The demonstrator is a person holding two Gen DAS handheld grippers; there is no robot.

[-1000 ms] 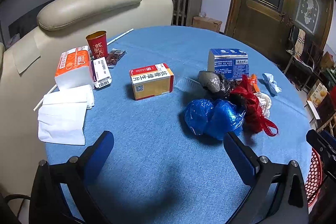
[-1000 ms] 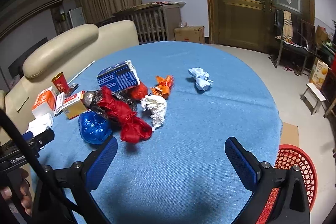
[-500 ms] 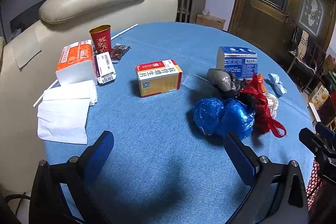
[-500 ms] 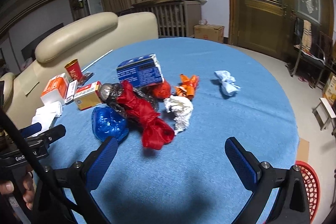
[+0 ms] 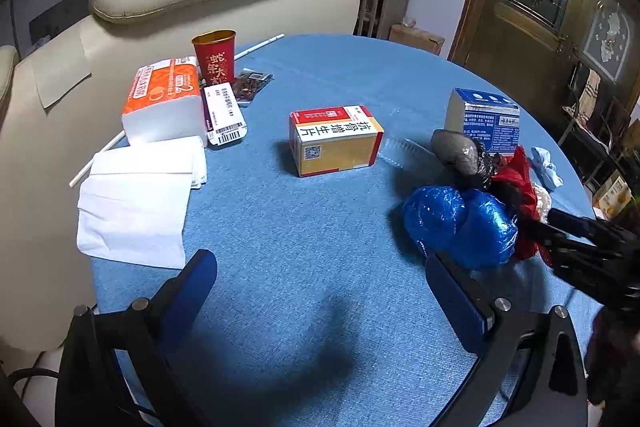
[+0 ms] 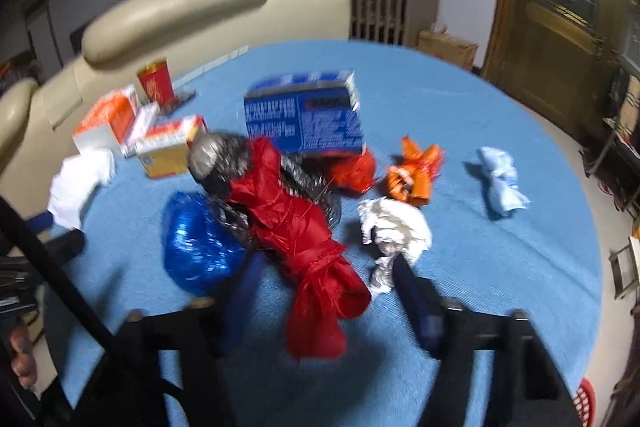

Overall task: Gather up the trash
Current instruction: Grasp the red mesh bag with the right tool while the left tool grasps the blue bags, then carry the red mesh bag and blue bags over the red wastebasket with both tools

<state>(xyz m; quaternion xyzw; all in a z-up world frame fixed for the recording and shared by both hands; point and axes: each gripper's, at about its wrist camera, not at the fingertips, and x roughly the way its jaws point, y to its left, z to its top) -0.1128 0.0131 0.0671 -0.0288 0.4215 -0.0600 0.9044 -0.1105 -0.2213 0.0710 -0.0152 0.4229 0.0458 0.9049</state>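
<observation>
1. Left wrist view: the left claw (image 5: 320, 291) stands wide over bare blue surface (image 5: 304, 227), nothing between its pads.
2. Landmark: the yellow-red box (image 5: 335, 141) at mid-surface. Right of it lie a blue bag (image 5: 460, 223), a grey-black bag (image 5: 460, 153) and a red bag (image 5: 518, 179), bunched together; the blue carton (image 5: 486, 121) stands behind them.
3. Left of the box: tissue pack (image 5: 164, 99), red cup (image 5: 214, 57), white napkins (image 5: 136, 203).
4. The right claw (image 5: 536, 227) enters from the right edge, at the red bag.
5. Right wrist view, blurred: the right claw (image 6: 316, 291) is closing, jaws narrow, with the red bag (image 6: 304, 239) between them; contact cannot be told.
6. Right of the red bag: white wad (image 6: 396, 227), orange wrapper (image 6: 416, 175), pale blue wad (image 6: 500, 183).
</observation>
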